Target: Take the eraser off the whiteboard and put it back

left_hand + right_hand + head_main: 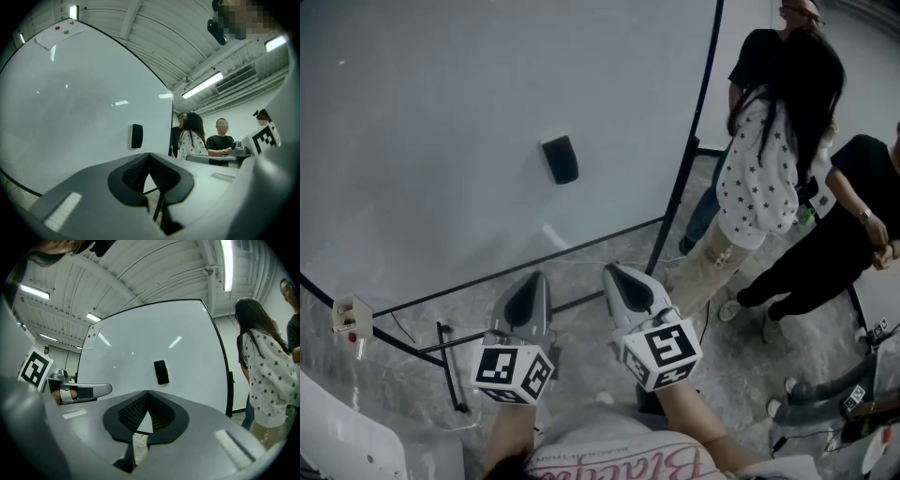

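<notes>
progress: eraser (560, 158) sits on whiteboard (431, 122), frame centre, neither tool on it; pick not begun or already returned, can't tell | left gripper (534, 277): jaws together, empty | right gripper (612, 272): jaws together, empty | around: bystanders (769, 169) at right, board post (677, 192) | path to eraser looks unobstructed

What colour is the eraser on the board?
Black. The eraser shows best in the right gripper view.
</notes>
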Demonstrator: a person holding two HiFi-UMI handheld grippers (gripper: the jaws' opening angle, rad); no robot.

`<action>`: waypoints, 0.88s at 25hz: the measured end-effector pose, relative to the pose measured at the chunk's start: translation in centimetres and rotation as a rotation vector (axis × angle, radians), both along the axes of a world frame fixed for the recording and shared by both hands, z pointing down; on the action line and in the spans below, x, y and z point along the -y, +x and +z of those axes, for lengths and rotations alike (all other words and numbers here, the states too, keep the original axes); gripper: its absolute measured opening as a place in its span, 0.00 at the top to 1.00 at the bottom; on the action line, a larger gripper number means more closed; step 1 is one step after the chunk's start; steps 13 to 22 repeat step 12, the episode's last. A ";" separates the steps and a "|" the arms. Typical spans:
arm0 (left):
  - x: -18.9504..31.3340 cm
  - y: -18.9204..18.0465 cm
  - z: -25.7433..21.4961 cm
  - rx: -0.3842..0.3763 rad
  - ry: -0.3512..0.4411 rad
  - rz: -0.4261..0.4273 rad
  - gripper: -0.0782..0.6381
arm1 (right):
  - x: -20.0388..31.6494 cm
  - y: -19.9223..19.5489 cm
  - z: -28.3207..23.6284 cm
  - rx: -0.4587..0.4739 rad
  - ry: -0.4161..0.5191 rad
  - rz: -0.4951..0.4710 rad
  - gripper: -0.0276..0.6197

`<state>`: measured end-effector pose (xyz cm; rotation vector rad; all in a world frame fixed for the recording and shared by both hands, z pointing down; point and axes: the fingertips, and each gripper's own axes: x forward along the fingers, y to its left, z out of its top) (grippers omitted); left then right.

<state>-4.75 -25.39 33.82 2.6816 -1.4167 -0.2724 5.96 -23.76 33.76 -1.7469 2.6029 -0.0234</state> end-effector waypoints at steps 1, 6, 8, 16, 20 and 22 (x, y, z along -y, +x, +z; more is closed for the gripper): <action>-0.1 0.1 0.0 0.000 0.000 0.000 0.89 | -0.1 0.0 0.0 0.000 0.001 -0.001 0.96; -0.2 0.3 0.0 0.000 -0.005 0.001 0.89 | -0.2 0.1 -0.1 0.000 0.000 -0.003 0.96; -0.3 0.3 0.0 0.001 -0.005 0.003 0.89 | -0.2 0.0 -0.1 -0.002 0.000 -0.005 0.96; -0.3 0.1 0.1 0.002 -0.007 0.006 0.89 | -0.2 -0.4 0.0 -0.007 -0.001 -0.010 0.96; -0.3 0.1 0.1 0.002 -0.007 0.006 0.89 | -0.2 -0.4 0.0 -0.007 -0.001 -0.010 0.96; -0.3 0.1 0.1 0.002 -0.007 0.006 0.89 | -0.2 -0.4 0.0 -0.007 -0.001 -0.010 0.96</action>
